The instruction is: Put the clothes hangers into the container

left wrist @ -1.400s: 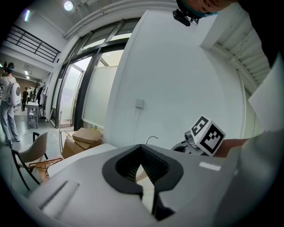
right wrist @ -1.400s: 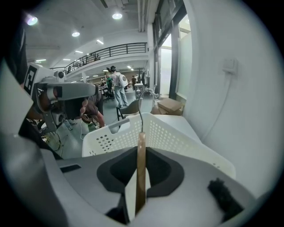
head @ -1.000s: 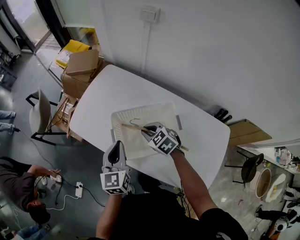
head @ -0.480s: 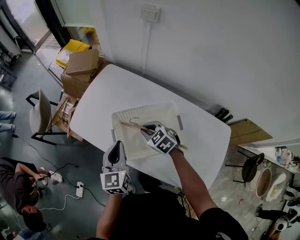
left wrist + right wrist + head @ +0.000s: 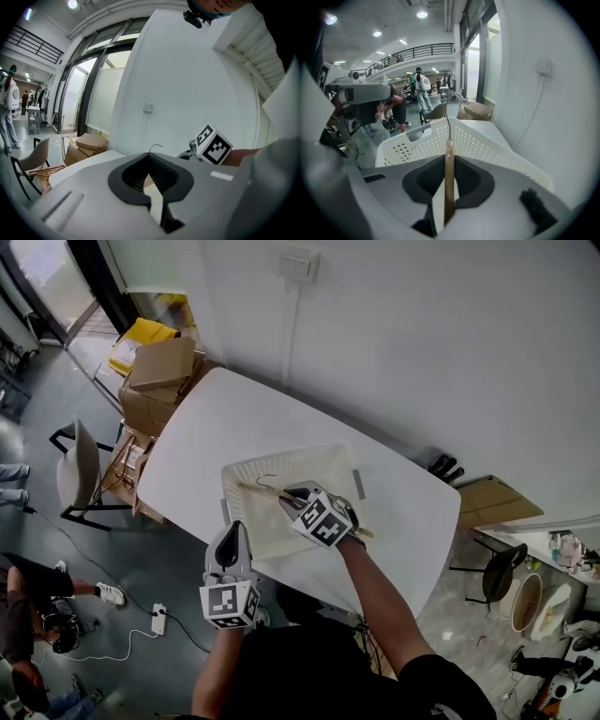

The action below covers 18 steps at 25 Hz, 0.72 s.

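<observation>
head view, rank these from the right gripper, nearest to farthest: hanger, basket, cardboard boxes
1. hanger: clamped in the right gripper fingers, touching.
2. basket: on the table, directly below the gripper.
3. cardboard boxes: on the floor past the table's far left end.

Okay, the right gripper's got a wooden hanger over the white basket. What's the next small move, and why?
Probably lower the right gripper a little into the basket, then open it. Its jaws are clamped on the wooden hanger, which already lies over the basket's inside, so only a short drop seems left.
</observation>
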Motion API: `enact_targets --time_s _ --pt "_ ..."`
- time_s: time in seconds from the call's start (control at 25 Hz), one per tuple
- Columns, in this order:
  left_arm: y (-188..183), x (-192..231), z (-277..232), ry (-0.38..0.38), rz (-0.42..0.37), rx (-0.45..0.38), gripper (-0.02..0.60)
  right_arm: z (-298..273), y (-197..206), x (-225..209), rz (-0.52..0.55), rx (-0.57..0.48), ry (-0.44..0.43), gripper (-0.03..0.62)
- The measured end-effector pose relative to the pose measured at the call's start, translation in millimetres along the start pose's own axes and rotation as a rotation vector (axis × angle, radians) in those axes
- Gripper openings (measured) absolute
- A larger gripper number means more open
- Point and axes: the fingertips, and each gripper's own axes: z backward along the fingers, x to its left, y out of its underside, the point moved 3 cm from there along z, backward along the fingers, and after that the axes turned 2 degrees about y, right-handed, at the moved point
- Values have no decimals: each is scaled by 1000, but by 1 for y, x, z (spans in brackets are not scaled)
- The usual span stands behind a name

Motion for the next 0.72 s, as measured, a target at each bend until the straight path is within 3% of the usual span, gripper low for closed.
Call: enact_targets --time_s 0.72 --pt "-3 2 5 5 -2 -13 6 -2 0 14 50 12 -2 63"
